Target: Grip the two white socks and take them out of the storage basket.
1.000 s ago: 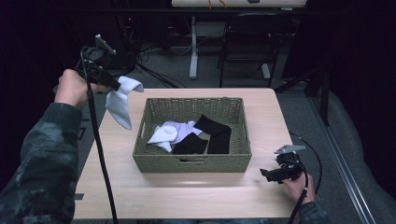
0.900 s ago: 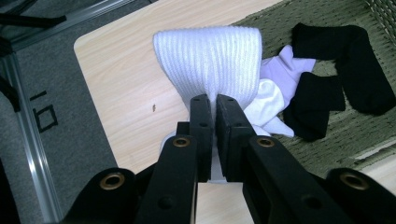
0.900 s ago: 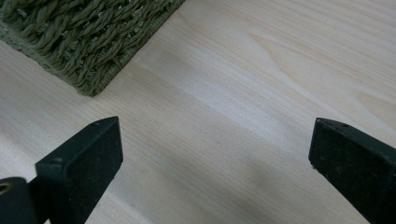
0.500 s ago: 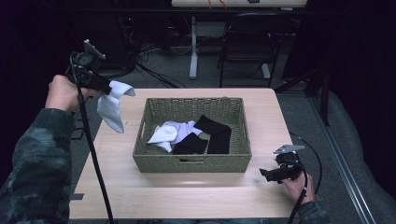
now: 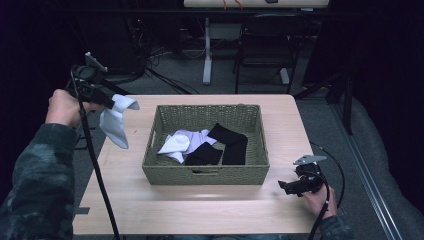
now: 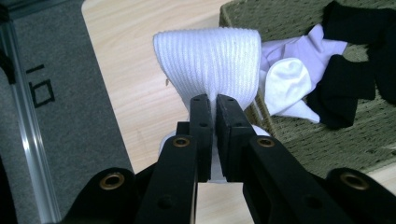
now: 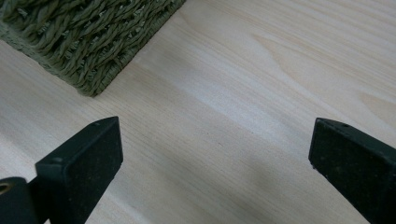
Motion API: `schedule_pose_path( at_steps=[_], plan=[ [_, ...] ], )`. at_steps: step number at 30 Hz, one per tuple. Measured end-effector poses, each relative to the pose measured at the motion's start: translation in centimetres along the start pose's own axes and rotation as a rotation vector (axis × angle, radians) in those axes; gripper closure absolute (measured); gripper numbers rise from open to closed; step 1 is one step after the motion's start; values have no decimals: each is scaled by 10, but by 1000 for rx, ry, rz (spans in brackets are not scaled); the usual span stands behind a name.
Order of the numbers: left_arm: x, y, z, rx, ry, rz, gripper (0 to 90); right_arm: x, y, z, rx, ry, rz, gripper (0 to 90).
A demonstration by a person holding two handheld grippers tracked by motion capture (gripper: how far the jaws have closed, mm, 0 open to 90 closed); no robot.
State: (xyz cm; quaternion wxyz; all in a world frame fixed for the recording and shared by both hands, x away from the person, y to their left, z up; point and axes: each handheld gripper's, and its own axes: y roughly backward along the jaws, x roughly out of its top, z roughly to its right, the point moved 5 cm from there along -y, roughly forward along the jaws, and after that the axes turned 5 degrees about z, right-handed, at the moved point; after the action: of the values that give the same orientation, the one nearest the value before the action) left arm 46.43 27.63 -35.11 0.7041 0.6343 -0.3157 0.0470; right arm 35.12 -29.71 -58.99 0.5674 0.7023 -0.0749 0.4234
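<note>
My left gripper (image 5: 107, 101) is shut on a white ribbed sock (image 5: 116, 122) that hangs in the air over the table's left edge, left of the woven basket (image 5: 207, 172). In the left gripper view the sock (image 6: 210, 67) drapes over the closed jaws, with the basket (image 6: 327, 140) to the right. The basket holds a white sock (image 5: 176, 145), a pale lilac one (image 5: 197, 137) and black socks (image 5: 232, 145). Near the table's front right corner my right gripper (image 5: 285, 187) stands open, low over bare wood, with nothing between its jaws (image 7: 212, 154).
The light wooden table (image 5: 200, 210) has free room in front of the basket and on both sides. A basket corner (image 7: 93, 42) lies just ahead of the right gripper. Beyond the table stand a chair (image 5: 262, 55) and a desk leg (image 5: 206, 55) on grey carpet.
My left hand has carried the sock a little lower and slightly leftward. The right gripper has stayed where it was.
</note>
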Motion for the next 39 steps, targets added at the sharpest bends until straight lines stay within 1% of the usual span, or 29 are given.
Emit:
schedule_pose_path(
  at_steps=[5, 7, 11, 12, 14, 22, 26, 27, 31, 33, 36, 38, 39],
  plan=[
    [-11, -13, -6, -3, 20, -16, 854, 0, 1, 0, -5, 2, -6, 22],
    [-16, -19, -8, -7, 26, -26, 854, -1, 1, 0, -6, -1, 0, 23],
    [-24, -32, -9, -4, 38, -48, 854, -1, 2, 1, -7, -1, -7, 22],
    [-26, -35, -9, -7, 40, -45, 854, -1, 2, 0, -3, -2, -4, 22],
    [-29, -41, -10, -15, 43, -55, 854, -1, 1, 0, -7, 1, 0, 22],
    [-45, -71, -11, -35, 68, -87, 852, 0, 0, 0, -4, -2, 3, 23],
    [-54, -88, -13, -48, 88, -109, 852, 0, 0, 0, -4, -2, 3, 23],
    [-56, -92, -13, -47, 94, -107, 852, -1, 1, 0, -5, -1, 3, 22],
    [-63, -105, -15, -56, 105, -125, 852, -1, 1, 0, -6, -2, 2, 23],
    [-68, -113, -15, -64, 119, -128, 852, -1, 1, 0, -5, -2, 2, 23],
    [-74, -123, -15, -73, 128, -145, 851, -1, 0, 0, -2, -3, 2, 23],
    [-79, -131, -15, -76, 144, -151, 849, -1, 0, 0, -3, -3, 0, 23],
    [-81, -135, -15, -77, 142, -154, 849, -1, 0, 0, -2, -3, 1, 23]
  ],
)
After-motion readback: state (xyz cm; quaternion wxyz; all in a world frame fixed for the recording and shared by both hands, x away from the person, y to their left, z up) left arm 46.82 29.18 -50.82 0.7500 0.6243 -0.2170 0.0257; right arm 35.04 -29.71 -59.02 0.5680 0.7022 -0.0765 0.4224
